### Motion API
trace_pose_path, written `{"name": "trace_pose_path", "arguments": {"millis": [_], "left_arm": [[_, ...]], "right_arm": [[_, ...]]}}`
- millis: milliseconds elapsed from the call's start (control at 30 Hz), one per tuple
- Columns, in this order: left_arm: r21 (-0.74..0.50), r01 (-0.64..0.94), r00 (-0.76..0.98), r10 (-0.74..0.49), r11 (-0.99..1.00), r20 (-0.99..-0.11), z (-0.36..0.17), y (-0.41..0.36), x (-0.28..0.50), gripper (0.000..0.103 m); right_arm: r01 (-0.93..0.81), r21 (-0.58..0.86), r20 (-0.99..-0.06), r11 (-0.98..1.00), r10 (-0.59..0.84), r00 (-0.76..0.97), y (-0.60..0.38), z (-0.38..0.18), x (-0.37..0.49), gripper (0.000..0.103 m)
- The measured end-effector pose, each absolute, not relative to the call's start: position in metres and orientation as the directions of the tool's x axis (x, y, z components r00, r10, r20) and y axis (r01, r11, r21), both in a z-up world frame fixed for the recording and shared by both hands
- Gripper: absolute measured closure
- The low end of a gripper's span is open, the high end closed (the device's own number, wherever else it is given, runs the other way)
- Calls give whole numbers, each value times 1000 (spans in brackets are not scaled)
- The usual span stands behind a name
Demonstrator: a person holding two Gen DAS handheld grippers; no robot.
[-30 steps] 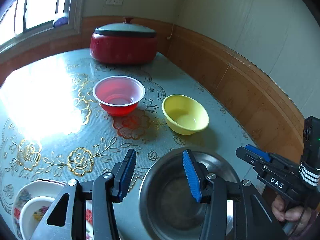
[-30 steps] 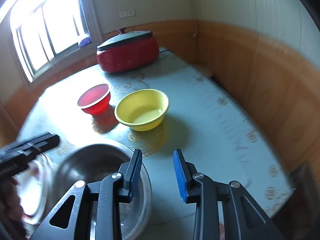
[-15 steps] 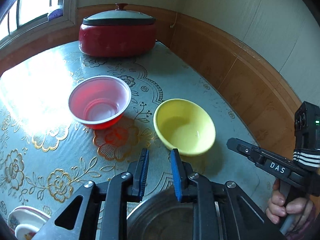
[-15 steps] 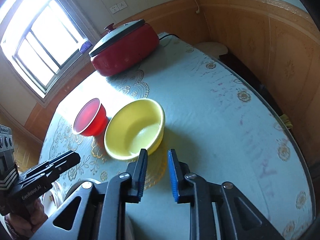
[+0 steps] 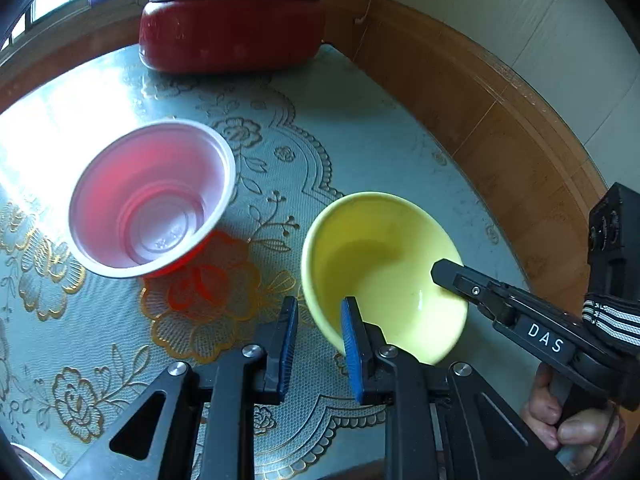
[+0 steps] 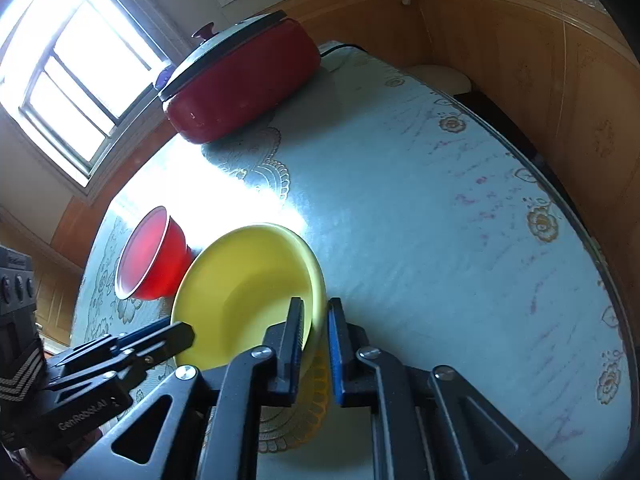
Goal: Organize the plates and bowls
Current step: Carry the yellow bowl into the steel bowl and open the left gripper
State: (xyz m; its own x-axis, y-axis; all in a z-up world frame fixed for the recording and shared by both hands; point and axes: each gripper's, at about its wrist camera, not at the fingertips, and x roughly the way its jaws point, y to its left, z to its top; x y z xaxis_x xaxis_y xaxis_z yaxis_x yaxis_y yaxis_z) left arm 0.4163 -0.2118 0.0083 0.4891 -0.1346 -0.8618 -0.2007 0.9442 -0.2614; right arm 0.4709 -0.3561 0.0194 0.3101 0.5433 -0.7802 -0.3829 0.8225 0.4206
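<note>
Yellow bowl (image 5: 384, 276) looks empty; red bowl (image 5: 152, 200) beside it likewise.

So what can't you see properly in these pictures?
- Left gripper, left wrist view: its jaws have just been closing around the yellow bowl rim. Whether the pads actually press it, I cannot tell.
- Pale sliver, left wrist view: cut off by the bottom-left corner, so I can't say what it is.
- Person, left wrist view: only a hand shows, and the picture's edge cuts off the rest.
</note>
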Motion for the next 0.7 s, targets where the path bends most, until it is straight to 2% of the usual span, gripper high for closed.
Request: {"name": "trace_pose_path", "arguments": {"millis": [367,700], "left_arm": [[-187,-170,535,-69,968,-842,21,-226,404,89],[-179,-133,579,-70,975,-813,36,-237,387,89]], "right_arm": [[-374,444,-771,814,560,304,-364,18,466,94],[-357,449,-764,819,559,323,-375,24,455,94]]}}
